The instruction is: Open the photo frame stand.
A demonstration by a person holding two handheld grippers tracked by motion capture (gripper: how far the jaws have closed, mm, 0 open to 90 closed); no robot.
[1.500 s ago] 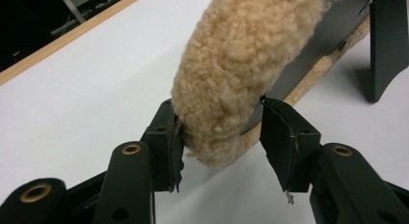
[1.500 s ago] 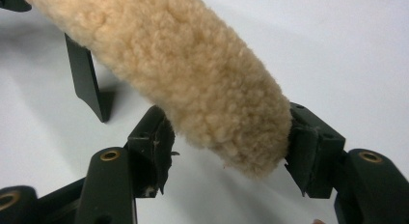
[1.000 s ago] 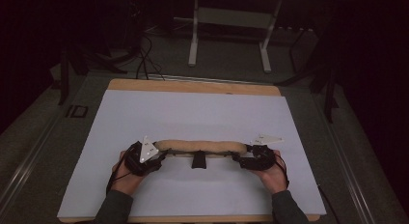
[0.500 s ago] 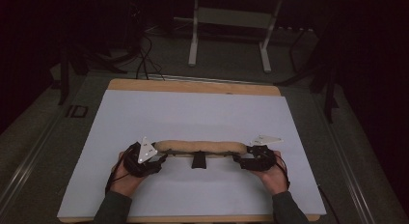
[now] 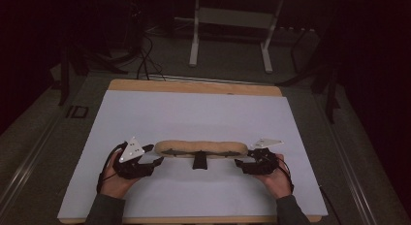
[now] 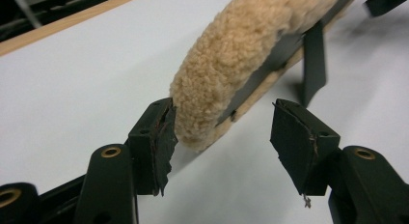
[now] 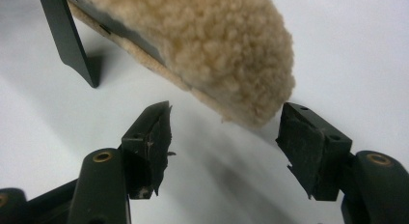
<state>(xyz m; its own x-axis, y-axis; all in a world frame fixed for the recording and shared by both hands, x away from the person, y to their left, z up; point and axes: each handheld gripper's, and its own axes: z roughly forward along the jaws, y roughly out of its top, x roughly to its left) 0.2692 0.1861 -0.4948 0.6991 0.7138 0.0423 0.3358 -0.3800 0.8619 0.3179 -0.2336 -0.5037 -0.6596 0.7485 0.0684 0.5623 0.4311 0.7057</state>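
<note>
A long fleece-covered pad point(image 5: 199, 147) lies crosswise on the white table point(image 5: 194, 113), at about six o'clock from the table's middle, with a short black strap point(image 5: 198, 160) sticking out of its near edge. The left gripper point(image 5: 154, 156) sits at the pad's nine o'clock end and the right gripper point(image 5: 242, 158) at its three o'clock end. In the left gripper view the jaws stand wide apart and have just been opening; the pad's rounded end point(image 6: 212, 89) sits between them, one pad point(image 6: 161, 137) only grazing the fleece and the other point(image 6: 296, 142) well clear, so nothing is gripped. In the right gripper view the jaws have likewise been opening and stand wide, with the other end of the pad point(image 7: 226, 55) just ahead of them and apart from both pads point(image 7: 154, 137). The risk from here, as I judge it, is uneven handling: if one gripper closes and lifts before the other, the long pad could sag, twist or drag across the table. The soft fleece may also squash and slip out of a shallow pinch at the very tip, and a careless approach could snag the strap or nudge the pad out of line
</note>
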